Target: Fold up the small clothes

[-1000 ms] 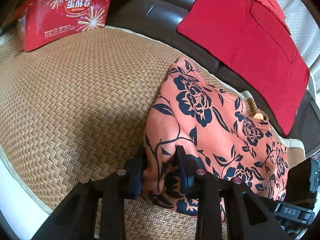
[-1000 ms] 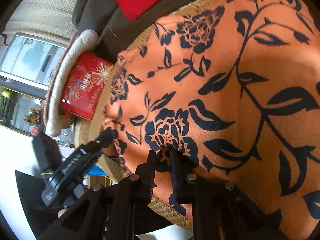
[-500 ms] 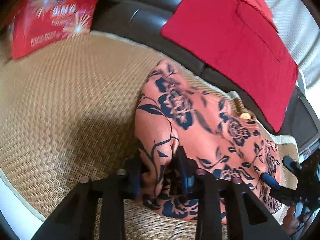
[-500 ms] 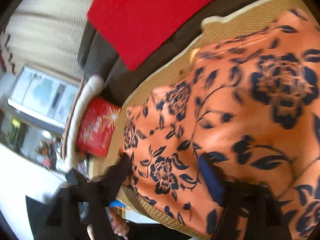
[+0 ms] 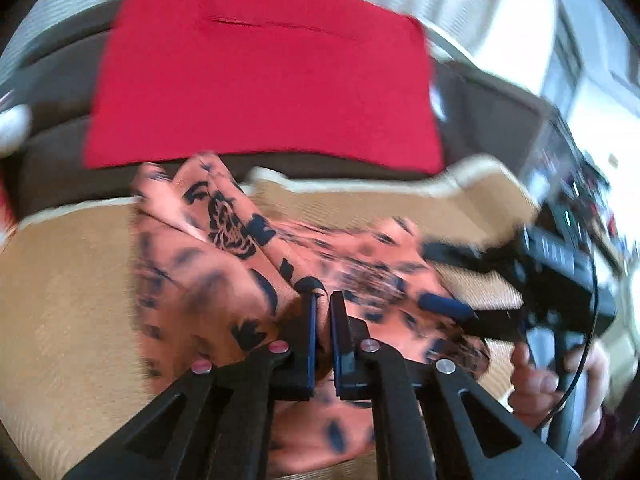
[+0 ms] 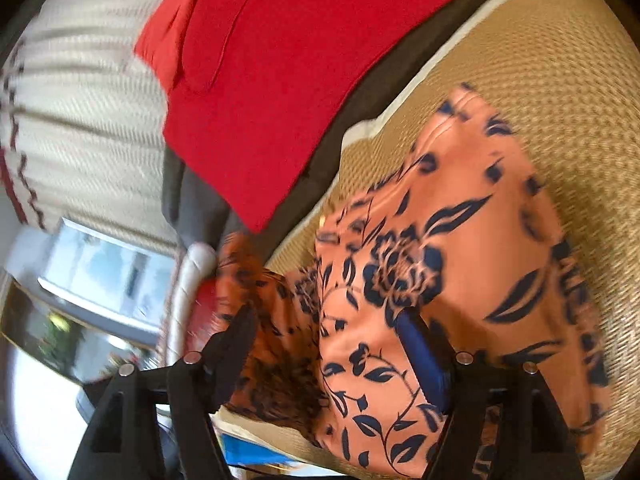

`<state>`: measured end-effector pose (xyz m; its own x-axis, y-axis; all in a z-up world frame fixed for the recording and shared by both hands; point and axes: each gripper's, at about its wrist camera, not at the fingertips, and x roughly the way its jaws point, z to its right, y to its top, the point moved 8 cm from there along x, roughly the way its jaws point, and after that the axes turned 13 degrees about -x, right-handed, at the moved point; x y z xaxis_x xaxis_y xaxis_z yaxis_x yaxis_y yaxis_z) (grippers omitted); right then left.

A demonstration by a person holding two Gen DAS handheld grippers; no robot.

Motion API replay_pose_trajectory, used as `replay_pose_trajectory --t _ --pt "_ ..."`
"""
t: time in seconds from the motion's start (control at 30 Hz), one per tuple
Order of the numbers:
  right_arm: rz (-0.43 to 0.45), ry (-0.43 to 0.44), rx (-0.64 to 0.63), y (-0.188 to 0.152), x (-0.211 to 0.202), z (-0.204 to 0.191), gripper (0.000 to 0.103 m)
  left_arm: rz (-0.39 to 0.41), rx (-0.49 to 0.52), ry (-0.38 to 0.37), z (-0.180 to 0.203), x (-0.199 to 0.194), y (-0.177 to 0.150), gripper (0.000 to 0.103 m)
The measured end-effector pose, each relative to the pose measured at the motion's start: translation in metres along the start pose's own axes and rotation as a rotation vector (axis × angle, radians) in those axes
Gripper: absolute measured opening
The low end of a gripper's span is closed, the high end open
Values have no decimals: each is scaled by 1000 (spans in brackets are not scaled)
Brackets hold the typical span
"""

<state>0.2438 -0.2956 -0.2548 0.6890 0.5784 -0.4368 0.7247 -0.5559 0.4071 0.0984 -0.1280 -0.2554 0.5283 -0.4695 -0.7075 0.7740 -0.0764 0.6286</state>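
An orange garment with dark blue flowers (image 5: pixel 224 264) lies rumpled on a woven straw mat (image 5: pixel 68 288). My left gripper (image 5: pixel 323 300) is shut on a lifted edge of the garment, and cloth bunches around its jaws. My right gripper (image 6: pixel 332 328) is open, its jaws wide apart above the garment (image 6: pixel 452 264), holding nothing. The right gripper also shows in the left wrist view (image 5: pixel 444 280) at the right, over the cloth. The picture is blurred by motion.
A red cushion (image 5: pixel 260 68) leans on the dark sofa back (image 5: pixel 52 152) behind the mat. A cream woven cover (image 6: pixel 76 92) hangs over the sofa. A red box (image 6: pixel 204 312) shows partly behind the cloth in the right wrist view.
My left gripper has lifted and swung the garment edge toward the right, folding cloth over. My right gripper has let go of the garment and opened wide.
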Motion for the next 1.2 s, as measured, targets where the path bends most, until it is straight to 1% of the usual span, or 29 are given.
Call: replay_pose_trajectory --t 0.03,0.07,0.1,0.13,0.17,0.23,0.27,0.3,0.33,0.37,0.43,0.47,0.5,0.53,0.6,0.63,0.67,0.7,0.8,0.9,1.0,1.03,1.1,1.13,1.17,1.2 --pt "12 23 33 3 -4 5 76 -17 19 7 7 7 -5 7" --pt "13 36 48 6 -6 7 76 -33 17 -3 10 9 -9 7" --pt "10 57 62 7 -6 8 76 -48 -1 -31 8 7 -13 7" --pt "7 70 65 8 -4 5 76 -47 -15 -53 3 0 -17 7" --pt "-5 97 62 8 0 0 76 -35 -22 -57 -5 -8 -19 11" --pt "-43 118 36 6 9 -9 76 22 -26 -33 -27 -32 -23 34" --pt "-70 113 13 3 17 -15 76 55 -29 -12 -37 -42 -24 62" --pt "-86 105 -2 1 22 -19 76 93 -33 7 -47 -52 -26 79" --pt "-101 95 -12 -2 30 -23 76 126 -32 21 -56 -59 -28 80" --pt "-117 91 -13 -5 40 -27 76 135 -25 39 -62 -59 -31 80" --pt "-143 108 -18 -11 57 -37 76 117 -8 77 -73 -54 -37 80" --pt "-160 114 -29 -16 68 -45 76 123 10 90 -76 -51 -39 80" --pt "-178 117 -40 -20 80 -53 76 128 47 119 -78 -43 -41 80" --pt "-188 119 -46 -23 88 -58 76 106 72 152 -81 -32 -44 80" --pt "-228 137 -68 -32 110 -76 76 6 105 200 -90 -3 -57 80" --pt "-246 136 -82 -39 119 -82 76 -10 125 219 -91 5 -61 79" --pt "-266 120 -104 -43 134 -90 76 -12 168 258 -91 12 -66 77" --pt "-278 107 -120 -45 143 -95 76 -11 187 272 -90 15 -67 71" --pt "-340 102 -156 -44 177 -106 76 8 186 280 -90 14 -64 59" --pt "-448 48 -176 -31 213 -103 76 43 235 325 -89 13 -56 58" --pt "-544 43 -198 -23 232 -102 76 76 284 355 -77 20 -45 58" --pt "-571 29 -206 -19 238 -103 77 84 308 362 -71 23 -42 58" --pt "-605 17 -248 -9 247 -113 77 89 339 359 -63 26 -40 58" --pt "-629 22 -296 -5 253 -125 77 82 344 348 -61 28 -41 58" --pt "-650 24 -322 -3 257 -132 78 74 348 334 -58 31 -42 55" --pt "-680 19 -353 -3 260 -138 79 68 352 327 -57 34 -42 47"
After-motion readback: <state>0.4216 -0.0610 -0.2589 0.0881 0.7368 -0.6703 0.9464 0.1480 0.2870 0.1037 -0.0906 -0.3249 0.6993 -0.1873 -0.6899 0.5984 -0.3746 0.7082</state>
